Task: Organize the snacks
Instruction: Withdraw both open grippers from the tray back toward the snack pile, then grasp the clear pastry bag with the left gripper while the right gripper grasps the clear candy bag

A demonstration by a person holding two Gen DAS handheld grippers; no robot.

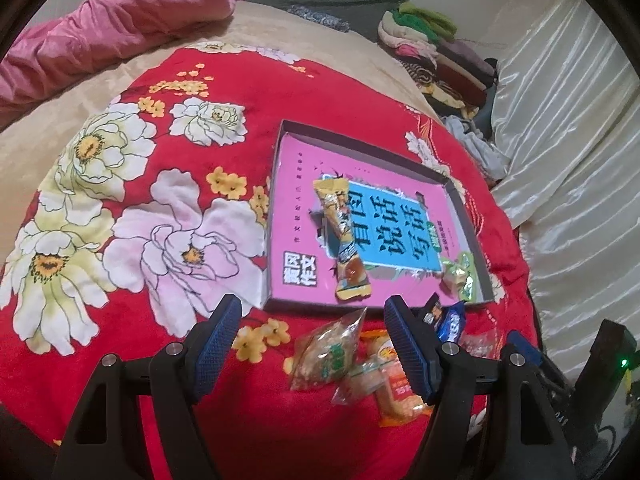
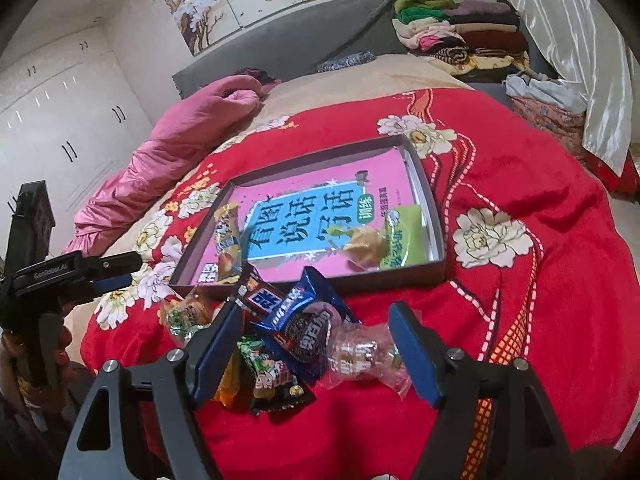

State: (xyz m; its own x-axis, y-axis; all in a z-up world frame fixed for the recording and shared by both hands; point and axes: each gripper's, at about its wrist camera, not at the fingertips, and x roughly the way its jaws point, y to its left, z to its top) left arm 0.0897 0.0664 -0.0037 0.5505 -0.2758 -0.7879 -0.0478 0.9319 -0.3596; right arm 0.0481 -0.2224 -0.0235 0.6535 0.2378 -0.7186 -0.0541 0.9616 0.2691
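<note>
On the bed, over a red floral blanket point(image 1: 132, 184): one shallow grey box lid point(image 2: 434, 216) serving as tray, lined with a pink book point(image 1: 296, 168). Contents: one long yellow snack bar point(image 1: 346, 236) lying along the near-left part; one green packet point(image 2: 404, 236) and one pale twisted-wrap candy point(image 2: 364, 246) at the near-right corner. Loose snacks on the blanket, just outside the tray's near edge: clear-wrapped pastry point(image 1: 326, 354), orange packet point(image 1: 394, 380), blue cookie pack point(image 2: 304, 320), dark chocolate bar point(image 2: 260, 296), cartoon-print packet point(image 2: 272, 376), clear-wrapped sweet point(image 2: 362, 354). Left hand-held gripper point(image 1: 314, 346): fingers spread wide, holding nothing, poised over the pastry and orange packet. Right hand-held gripper point(image 2: 316, 350): fingers spread wide, the blue cookie pack and clear-wrapped sweet lying between them, neither pinched. Surroundings: pink quilt point(image 2: 180, 136) bunched at the bed's left side; folded clothes stack point(image 2: 460, 32) by the grey headboard point(image 2: 300, 36); pale satin curtain point(image 1: 560, 128) at right; white wardrobe point(image 2: 60, 112) at left.
</note>
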